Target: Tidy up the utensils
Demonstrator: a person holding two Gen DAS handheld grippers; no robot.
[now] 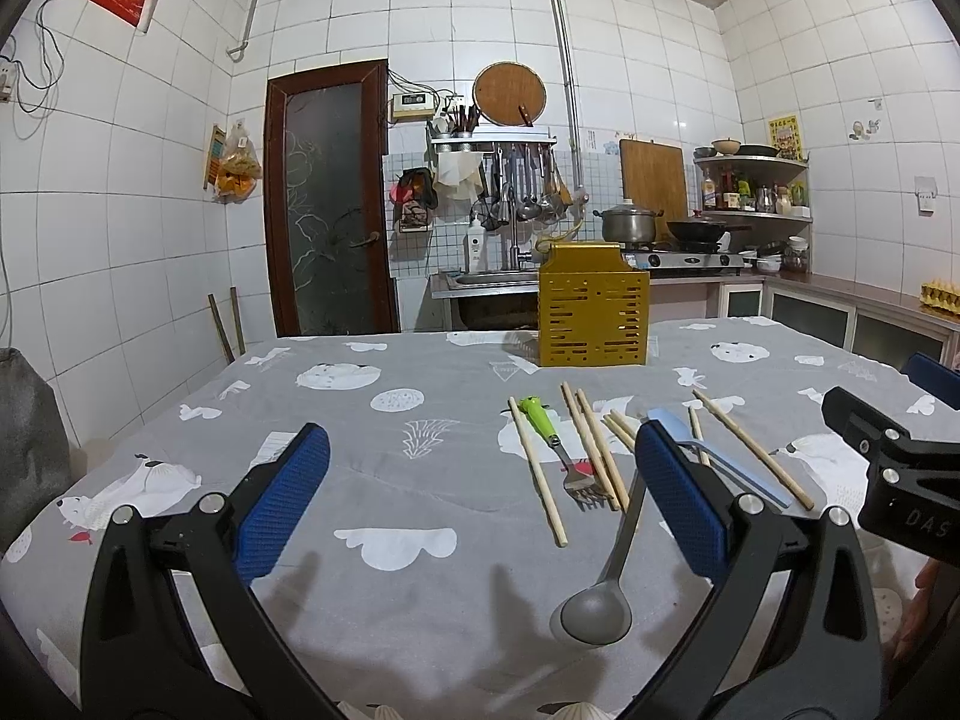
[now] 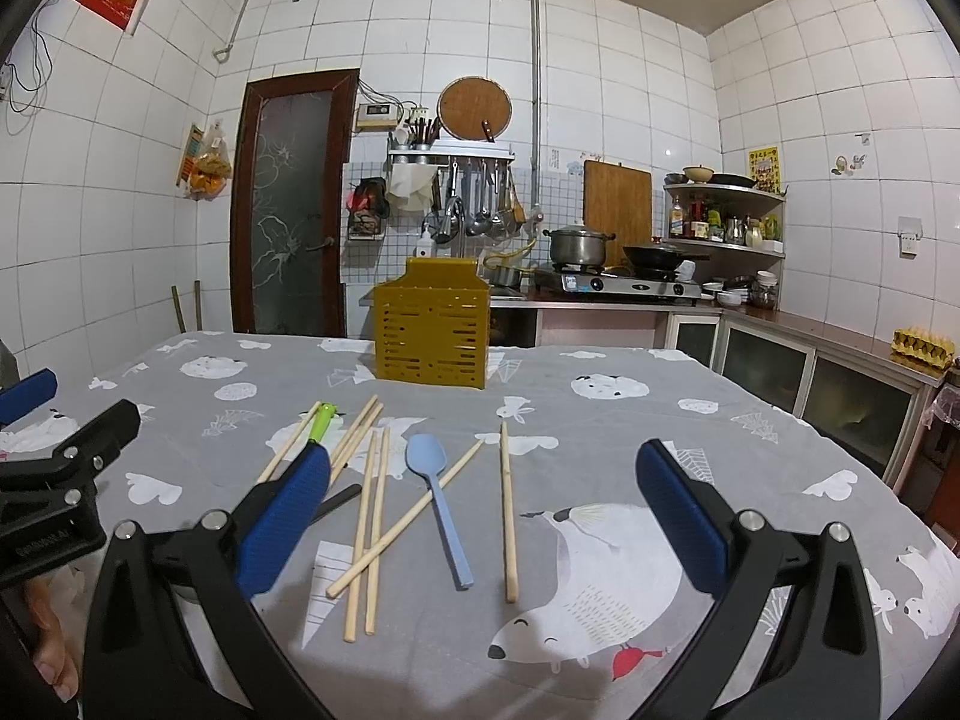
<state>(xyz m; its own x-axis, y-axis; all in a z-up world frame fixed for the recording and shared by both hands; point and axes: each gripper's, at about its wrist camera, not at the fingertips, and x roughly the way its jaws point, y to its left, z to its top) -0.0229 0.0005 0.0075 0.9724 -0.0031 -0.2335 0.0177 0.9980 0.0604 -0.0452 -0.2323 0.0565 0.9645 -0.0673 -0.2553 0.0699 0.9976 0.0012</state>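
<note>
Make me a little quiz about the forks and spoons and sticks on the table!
1. True or false: the green-handled fork already stands in the yellow holder.
2. Which spoon lies among the chopsticks? A) blue spoon B) red spoon C) gold spoon
3. Fill in: both the left gripper and the right gripper are ____ and hold nothing.

Key:
1. False; the fork lies on the tablecloth.
2. A.
3. Open.
</note>
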